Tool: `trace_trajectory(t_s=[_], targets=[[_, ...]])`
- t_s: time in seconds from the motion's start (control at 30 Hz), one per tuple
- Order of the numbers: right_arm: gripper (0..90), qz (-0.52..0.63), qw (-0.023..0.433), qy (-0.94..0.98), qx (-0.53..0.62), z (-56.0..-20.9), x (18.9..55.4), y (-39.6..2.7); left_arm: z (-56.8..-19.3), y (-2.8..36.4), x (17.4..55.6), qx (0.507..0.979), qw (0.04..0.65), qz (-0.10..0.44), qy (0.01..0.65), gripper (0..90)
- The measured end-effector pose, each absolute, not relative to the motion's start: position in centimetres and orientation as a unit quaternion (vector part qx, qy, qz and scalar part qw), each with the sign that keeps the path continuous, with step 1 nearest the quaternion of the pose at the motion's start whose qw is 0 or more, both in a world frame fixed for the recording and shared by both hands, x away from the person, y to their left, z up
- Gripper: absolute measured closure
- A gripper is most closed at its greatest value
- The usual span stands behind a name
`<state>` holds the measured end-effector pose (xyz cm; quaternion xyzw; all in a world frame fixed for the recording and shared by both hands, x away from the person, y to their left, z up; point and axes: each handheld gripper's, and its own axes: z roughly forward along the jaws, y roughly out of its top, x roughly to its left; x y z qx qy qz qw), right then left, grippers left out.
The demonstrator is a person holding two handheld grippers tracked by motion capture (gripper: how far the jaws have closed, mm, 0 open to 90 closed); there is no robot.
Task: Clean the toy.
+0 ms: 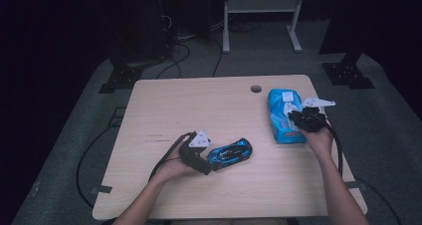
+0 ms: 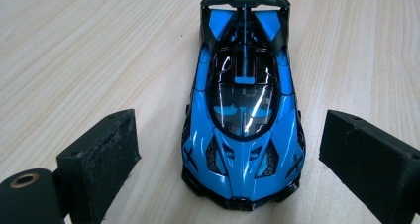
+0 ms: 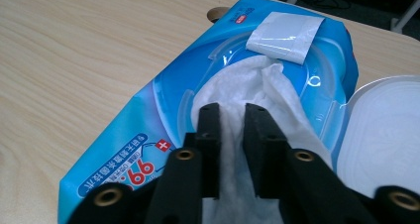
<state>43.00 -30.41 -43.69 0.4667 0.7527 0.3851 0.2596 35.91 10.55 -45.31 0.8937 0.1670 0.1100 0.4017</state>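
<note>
On the pale wood-grain worktop [image 1: 199,105]: 1 glossy blue-and-black toy sports car [image 1: 230,154], 1 blue plastic pack of wet wipes [image 1: 284,116], 2 tools, 1 per hand. The pack lies toward 2 o'clock on the worktop, long axis running roughly 12 to 6, just right of the round cable hole [image 1: 256,89]. It's soft blue film w/ white print and a small red cross; its white flip lid [image 3: 384,135] is swung open to the side, the silver peel tab [image 3: 286,36] is folded back at the far end, and a crumpled white wipe [image 3: 247,83] sticks up out of the oval opening. Right tool [image 3: 232,116] sits over the pack; jaws nearly together, pinching the wipe's raised fold between the black pads. The car sits near the worktop's centre, toward 5 o'clock, nose pointing at the left tool [image 2: 228,149], rear wing away from it. Left tool jaws wide apart, released, one foam pad at each side of the car's nose w/ clear gaps, touching nothing.
</note>
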Motion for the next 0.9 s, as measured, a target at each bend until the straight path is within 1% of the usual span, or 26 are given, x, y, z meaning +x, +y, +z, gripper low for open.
trace_trajectory(t_s=[0.03, 0.13, 0.27, 0.5, 0.73, 0.9], targets=[[84.1, 0.385, 0.26, 0.753, 0.466, -43.6, 43.0, -30.5, -45.3, 10.5, 35.9, 0.894, 0.401, 0.11, 0.167, 7.6], [86.4, 0.394, 0.254, 0.751, 0.466, -43.2, 42.7, -30.8, -45.3, 10.6, 35.9, 0.894, 0.401, 0.108, 0.167, 7.6], [87.3, 0.416, 0.244, 0.742, 0.465, -42.2, 42.1, -31.4, -45.4, 10.7, 35.9, 0.894, 0.4, 0.108, 0.171, 7.6], [87.5, 0.446, 0.251, 0.744, 0.429, -39.4, 40.2, -31.3, -45.4, 10.9, 35.9, 0.893, 0.4, 0.114, 0.173, 7.6], [87.4, 0.479, 0.261, 0.751, 0.372, -35.6, 37.3, -30.0, -45.3, 10.9, 35.6, 0.892, 0.402, 0.116, 0.172, 7.6], [87.4, 0.497, 0.241, 0.771, 0.317, -34.8, 34.7, -27.8, -45.4, 10.9, 35.5, 0.895, 0.397, 0.117, 0.168, 7.6]])
